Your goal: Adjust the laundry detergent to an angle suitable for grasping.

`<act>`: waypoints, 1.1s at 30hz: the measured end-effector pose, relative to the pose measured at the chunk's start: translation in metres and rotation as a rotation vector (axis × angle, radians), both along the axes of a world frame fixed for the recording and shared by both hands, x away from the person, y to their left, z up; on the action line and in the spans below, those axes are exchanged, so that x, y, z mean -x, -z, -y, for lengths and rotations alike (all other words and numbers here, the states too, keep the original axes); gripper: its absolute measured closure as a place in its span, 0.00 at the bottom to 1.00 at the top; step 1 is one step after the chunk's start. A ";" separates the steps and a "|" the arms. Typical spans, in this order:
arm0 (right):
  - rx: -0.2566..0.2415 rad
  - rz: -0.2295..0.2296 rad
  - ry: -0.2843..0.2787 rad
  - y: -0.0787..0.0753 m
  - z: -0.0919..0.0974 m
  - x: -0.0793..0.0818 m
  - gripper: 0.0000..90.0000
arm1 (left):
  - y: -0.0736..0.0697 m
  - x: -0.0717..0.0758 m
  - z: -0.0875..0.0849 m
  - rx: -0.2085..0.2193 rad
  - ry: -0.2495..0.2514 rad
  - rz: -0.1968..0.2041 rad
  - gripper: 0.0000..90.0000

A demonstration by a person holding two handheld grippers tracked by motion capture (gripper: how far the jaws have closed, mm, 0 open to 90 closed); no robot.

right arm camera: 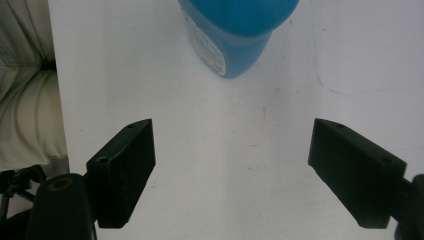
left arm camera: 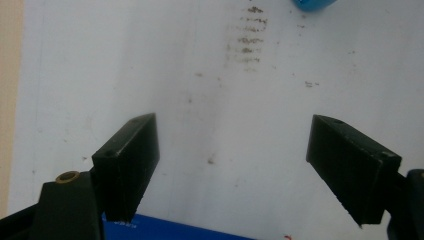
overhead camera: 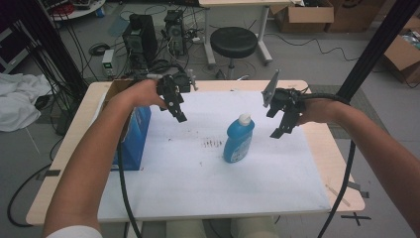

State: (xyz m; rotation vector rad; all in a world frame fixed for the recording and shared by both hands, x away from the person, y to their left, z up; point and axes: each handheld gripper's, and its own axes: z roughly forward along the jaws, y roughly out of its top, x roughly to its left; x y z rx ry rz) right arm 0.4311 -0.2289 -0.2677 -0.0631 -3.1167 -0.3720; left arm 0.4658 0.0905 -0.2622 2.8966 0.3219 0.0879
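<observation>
A blue bottle (overhead camera: 238, 140) with a white cap stands upright on the white mat (overhead camera: 198, 188) that covers most of the surface (overhead camera: 74, 144), a little right of the mat's middle and nearer its far edge than its near one. It carries a pale label; in the right gripper view the label (right arm camera: 207, 47) shows rows of small print, too fine to read, and no brand can be made out.

The left gripper (overhead camera: 177, 110) hangs above the mat near the far left corner, well apart from the bottle. Its jaws stand wide apart with nothing between them, as the left gripper view (left arm camera: 232, 170) confirms. The right gripper (overhead camera: 283, 121) is raised just right of the bottle, near it but not touching; its jaws are likewise spread wide and bare, seen in the right gripper view (right arm camera: 232, 172).

A blue box (overhead camera: 132, 136) stands at the left edge of the mat, under the left forearm; any print on it is illegible.

The left gripper view shows a patch of dark smudged marks (left arm camera: 247, 37) on the mat and a sliver of the bottle (left arm camera: 312, 4) at its top edge. The right gripper view shows the bottle's lower body (right arm camera: 235, 30) and a faint curved line (right arm camera: 345, 90) drawn on the mat.
</observation>
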 end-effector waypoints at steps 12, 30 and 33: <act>-0.006 0.005 -0.008 -0.002 -0.001 0.003 0.21 | -0.006 0.006 -0.004 0.000 -0.017 0.016 0.24; -0.007 0.008 -0.009 -0.001 0.001 0.002 0.21 | -0.004 0.008 -0.005 0.018 -0.068 0.036 0.23; -0.005 0.007 -0.012 -0.001 0.001 0.002 0.21 | -0.005 0.009 -0.005 0.022 -0.072 0.036 0.23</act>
